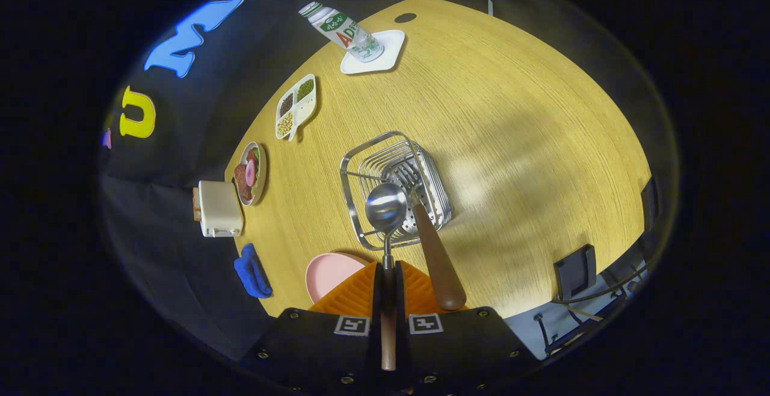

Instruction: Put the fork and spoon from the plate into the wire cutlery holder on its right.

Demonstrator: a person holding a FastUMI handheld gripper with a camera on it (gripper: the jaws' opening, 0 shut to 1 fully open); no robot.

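With its fingers pressed together on the spoon's (386, 206) handle, the hand-held gripper (388, 281) holds the spoon lengthwise along the fingers, bowl pointing ahead to 12 o'clock over the near rim of the wire cutlery holder (394, 188). The fork (436, 245) already stands in that holder, tines down inside the wires and its brown handle leaning out toward 5 o'clock, just beside the spoon. The pink plate (328, 272) lies on the counter (529, 143) at 7 o'clock of the holder.
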